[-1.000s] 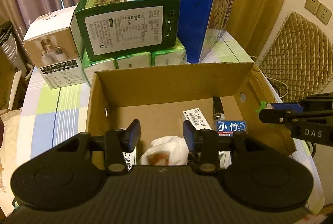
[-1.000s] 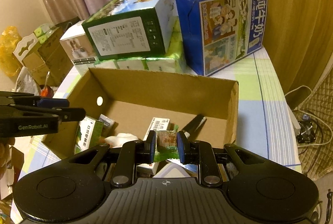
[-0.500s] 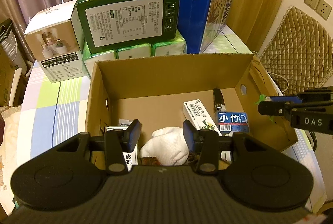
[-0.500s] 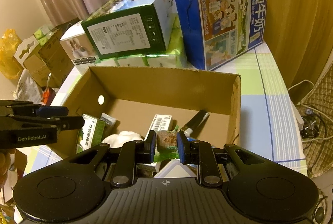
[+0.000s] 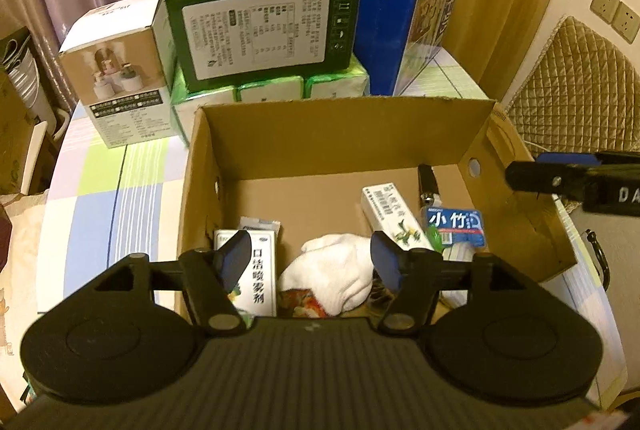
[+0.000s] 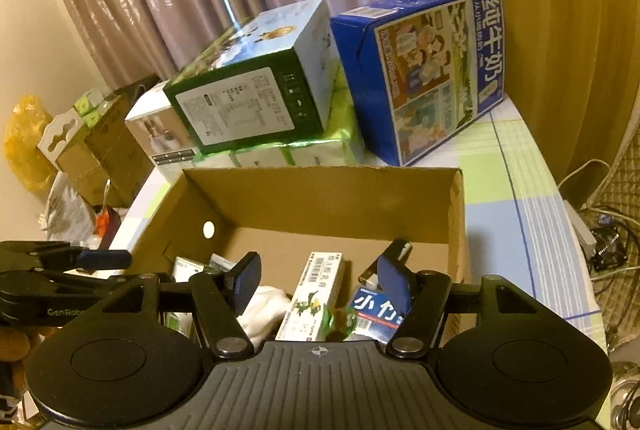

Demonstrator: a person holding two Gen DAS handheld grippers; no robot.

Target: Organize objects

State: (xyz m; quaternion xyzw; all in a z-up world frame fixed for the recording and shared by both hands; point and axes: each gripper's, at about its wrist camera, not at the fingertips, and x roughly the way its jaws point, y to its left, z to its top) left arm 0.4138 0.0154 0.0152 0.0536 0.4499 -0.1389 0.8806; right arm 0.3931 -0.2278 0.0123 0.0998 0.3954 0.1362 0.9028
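Both tools spread, holding nothing: left tool (image 5: 308,256) and right tool (image 6: 322,280) above open brown cardboard box (image 5: 344,134).

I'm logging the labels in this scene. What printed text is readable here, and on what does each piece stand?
"纯牛奶": side of the blue carton.
"小竹": blue packet in the cardboard box.
"口洁喷雾剂": white box at the box's left.
"GenRob...", cut off: left gripper.
"DA...", cut off: right gripper.
Green carton's white panel and long white box: print too small to read.
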